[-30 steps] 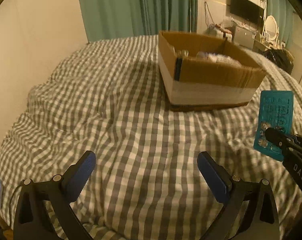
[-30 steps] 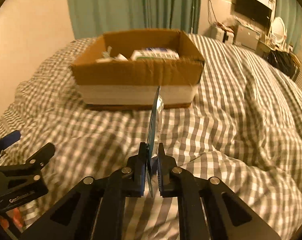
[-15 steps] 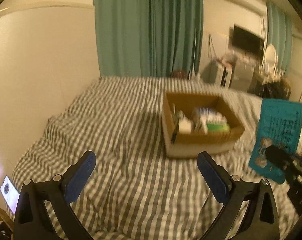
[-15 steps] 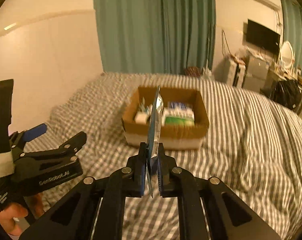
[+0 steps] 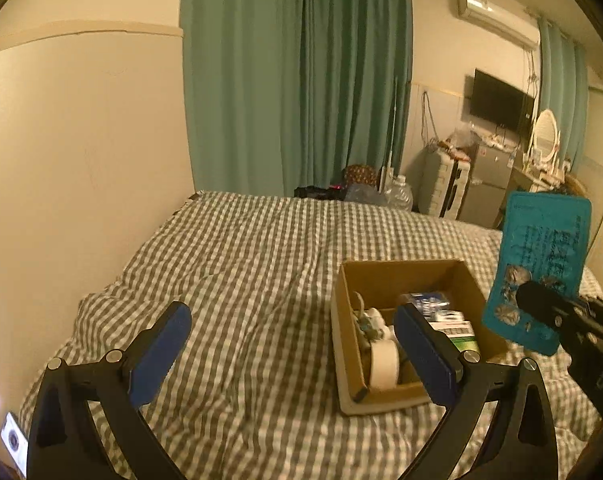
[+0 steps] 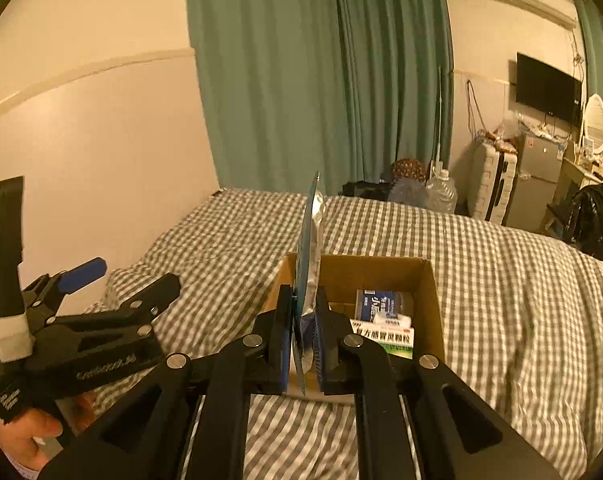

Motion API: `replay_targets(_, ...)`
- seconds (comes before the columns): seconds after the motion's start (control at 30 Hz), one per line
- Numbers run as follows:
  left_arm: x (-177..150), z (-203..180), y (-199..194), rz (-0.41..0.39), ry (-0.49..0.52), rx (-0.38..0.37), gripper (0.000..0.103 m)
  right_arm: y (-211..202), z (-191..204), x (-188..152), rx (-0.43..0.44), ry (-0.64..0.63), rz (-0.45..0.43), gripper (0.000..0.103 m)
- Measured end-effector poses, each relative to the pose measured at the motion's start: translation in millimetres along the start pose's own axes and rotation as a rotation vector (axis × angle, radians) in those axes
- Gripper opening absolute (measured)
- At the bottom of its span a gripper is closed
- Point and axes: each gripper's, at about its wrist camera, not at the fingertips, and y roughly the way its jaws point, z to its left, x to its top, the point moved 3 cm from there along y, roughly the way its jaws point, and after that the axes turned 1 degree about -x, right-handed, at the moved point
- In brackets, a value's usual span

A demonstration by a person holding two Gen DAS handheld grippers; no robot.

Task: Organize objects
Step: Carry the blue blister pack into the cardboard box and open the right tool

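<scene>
Teal curtains (image 5: 297,76) behind a gingham-covered bed (image 5: 241,264); wall-mounted television (image 6: 548,87), air conditioner (image 5: 495,20), oval mirror (image 5: 545,136) at right.

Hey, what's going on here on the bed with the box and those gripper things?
A person is tidying items into a cardboard box on a checked bedspread. The right gripper is shut on a teal blister card, held upright in the air near the box. The left gripper is open and holds nothing. The box already contains small cartons and a white roll.
</scene>
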Motion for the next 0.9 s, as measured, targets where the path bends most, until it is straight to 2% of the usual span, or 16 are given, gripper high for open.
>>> replay_targets(0.23,-13,-4,73,0.086,0.009,0.017,0.103,103,-20,-10,0.023,0.026,0.139,0.009)
replay_targets(0.43,-27,-10,111,0.131,0.041,0.033,0.103,156,-35,-28,0.012,0.050,0.211,0.010)
replay_targets(0.6,-31,-13,118,0.150,0.041,0.026,0.103,159,-43,-29,-0.005,0.076,0.206,0.011)
replay_targets(0.73,-19,-21,103,0.119,0.060,0.016,0.103,140,-54,-14,-0.024,0.102,0.169,0.038)
replay_targets(0.9,1,-25,57,0.046,0.071,0.006,0.103,86,-55,15,-0.054,0.106,0.092,0.039)
